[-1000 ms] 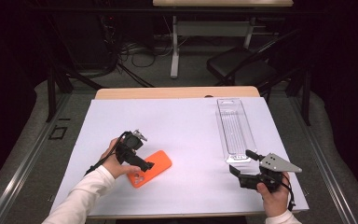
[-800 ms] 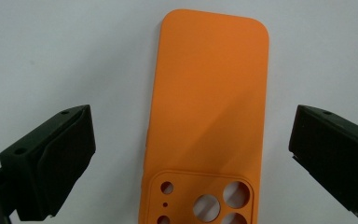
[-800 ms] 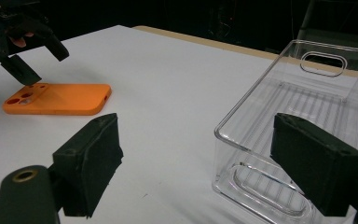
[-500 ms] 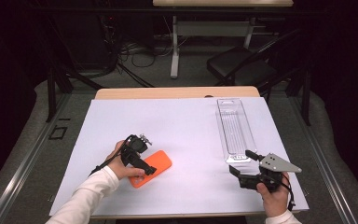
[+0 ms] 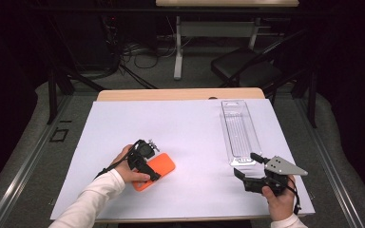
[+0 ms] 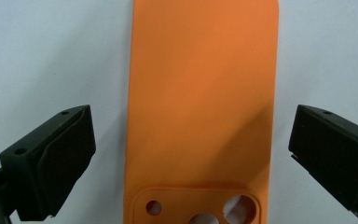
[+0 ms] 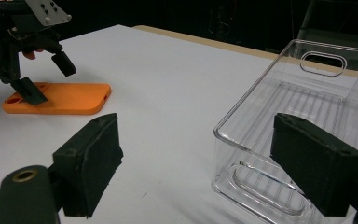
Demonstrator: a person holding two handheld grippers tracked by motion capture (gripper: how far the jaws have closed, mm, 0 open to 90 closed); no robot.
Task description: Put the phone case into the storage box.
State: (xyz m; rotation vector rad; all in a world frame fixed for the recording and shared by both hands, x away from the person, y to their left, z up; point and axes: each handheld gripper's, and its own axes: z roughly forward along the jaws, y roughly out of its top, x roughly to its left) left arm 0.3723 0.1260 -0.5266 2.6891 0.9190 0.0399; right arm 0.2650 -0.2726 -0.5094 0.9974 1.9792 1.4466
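An orange phone case (image 5: 158, 169) lies flat on the white table cover, camera-hole end toward the person. My left gripper (image 5: 146, 167) hangs over that end and is open. In the left gripper view the case (image 6: 200, 93) runs up between the two spread jaws, untouched by either pad. A clear plastic tray (image 5: 239, 134) lies lengthwise at the right. My right gripper (image 5: 246, 166) sits just in front of the tray's near end, open and holding nothing. In the right gripper view (image 7: 196, 163) the tray (image 7: 303, 107) is at the right, and the case (image 7: 60, 100) with the left gripper (image 7: 46, 79) over it is far left.
A white sheet (image 5: 185, 133) covers the table, with a strip of wooden tabletop (image 5: 171, 94) showing at the far edge. A black chair (image 5: 247, 66) and a desk leg stand on the floor beyond. Bare sheet lies between the case and the tray.
My left gripper has shifted a little toward the case and tipped down so its jaws straddle the case's near end. The right gripper and the tray have stayed still.
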